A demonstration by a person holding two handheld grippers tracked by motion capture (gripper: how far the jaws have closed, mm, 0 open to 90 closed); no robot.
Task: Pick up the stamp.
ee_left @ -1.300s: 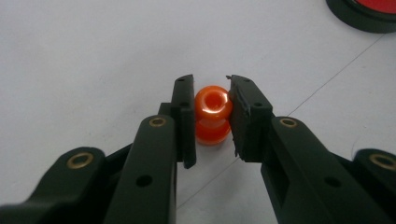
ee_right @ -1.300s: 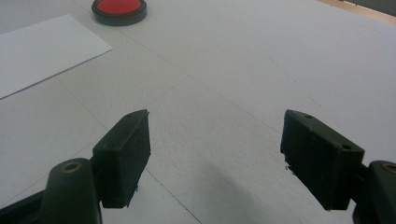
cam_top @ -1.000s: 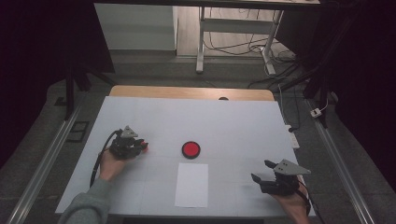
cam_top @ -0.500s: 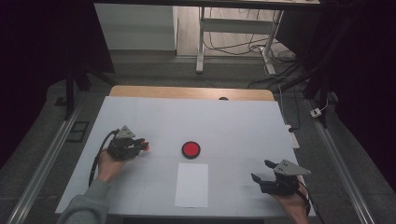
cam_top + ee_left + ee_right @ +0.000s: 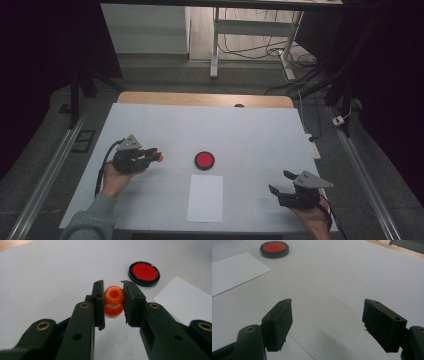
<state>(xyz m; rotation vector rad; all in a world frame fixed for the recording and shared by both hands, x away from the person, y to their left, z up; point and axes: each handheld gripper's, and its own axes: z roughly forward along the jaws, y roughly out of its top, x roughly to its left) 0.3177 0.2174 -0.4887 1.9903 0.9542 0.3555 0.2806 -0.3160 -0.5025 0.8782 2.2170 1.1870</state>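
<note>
Your left gripper is clenched on the small, glossy orange plastic bead; it is light, rigid and slippery, so grip its waist. Your right gripper stands released

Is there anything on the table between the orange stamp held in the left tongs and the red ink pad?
No. In the high view, the table between the orange stamp and the red ink pad is bare.
</note>
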